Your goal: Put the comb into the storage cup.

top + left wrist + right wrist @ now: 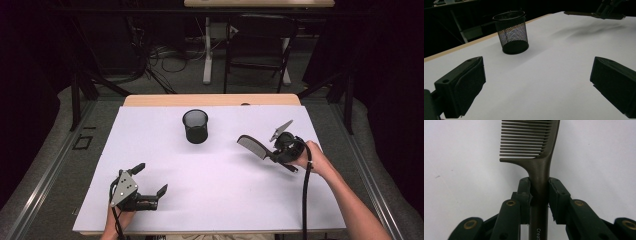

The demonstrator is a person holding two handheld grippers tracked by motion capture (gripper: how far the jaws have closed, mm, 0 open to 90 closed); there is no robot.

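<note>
Where jaws close, comb (539, 167) sits (handle).

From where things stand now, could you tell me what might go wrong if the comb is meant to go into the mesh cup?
The right gripper clamps the comb on its narrow round handle alone, with the toothed head cantilevered ahead, so it may twist or slip in the jaws. The mesh cup stands free and looks light; a comb catching its rim could tip it. The left gripper is open and well away, so nothing steadies the cup.
</note>
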